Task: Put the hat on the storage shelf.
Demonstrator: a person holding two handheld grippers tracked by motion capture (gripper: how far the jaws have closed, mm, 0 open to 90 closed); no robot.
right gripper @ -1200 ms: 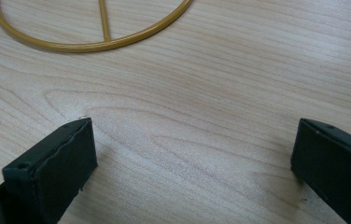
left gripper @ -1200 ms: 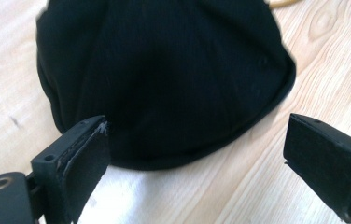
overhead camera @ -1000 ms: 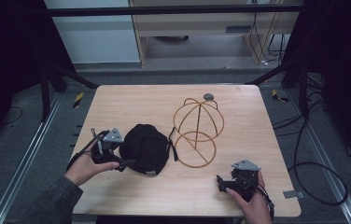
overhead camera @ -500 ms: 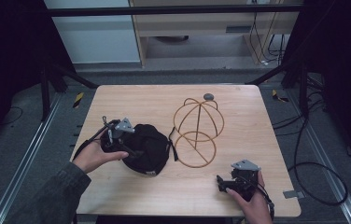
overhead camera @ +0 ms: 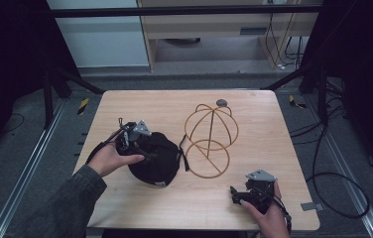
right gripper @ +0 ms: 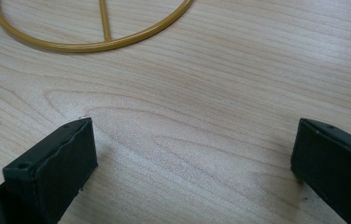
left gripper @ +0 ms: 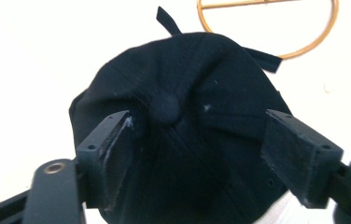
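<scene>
The left claw (left gripper: 194, 154) sits over the crown of the black fabric baseball cap (left gripper: 187, 107), near the centre of the left gripper view. Its jaws have just been closing, and the cap's crown lies between them: the left pad touches the cloth just beside the round top button (left gripper: 165, 106), while the right pad stands at the cap's far edge, and whether it presses the cloth cannot be told. In the high view this left claw (overhead camera: 142, 148) is at the centre left of the frame, on the cap (overhead camera: 157, 158), which rests on the light wooden counter (overhead camera: 274, 129).

Just right of the cap in the high view stands the golden wire dome-shaped hat stand (overhead camera: 209, 141), its base ring touching the counter. A small grey round object (overhead camera: 221, 102) lies above it in the frame.

The right claw (overhead camera: 236, 193) sits at the lower right of the high view. In the right gripper view this right claw (right gripper: 192, 158) has its jaws spread wide over bare wood, holding nothing.
</scene>
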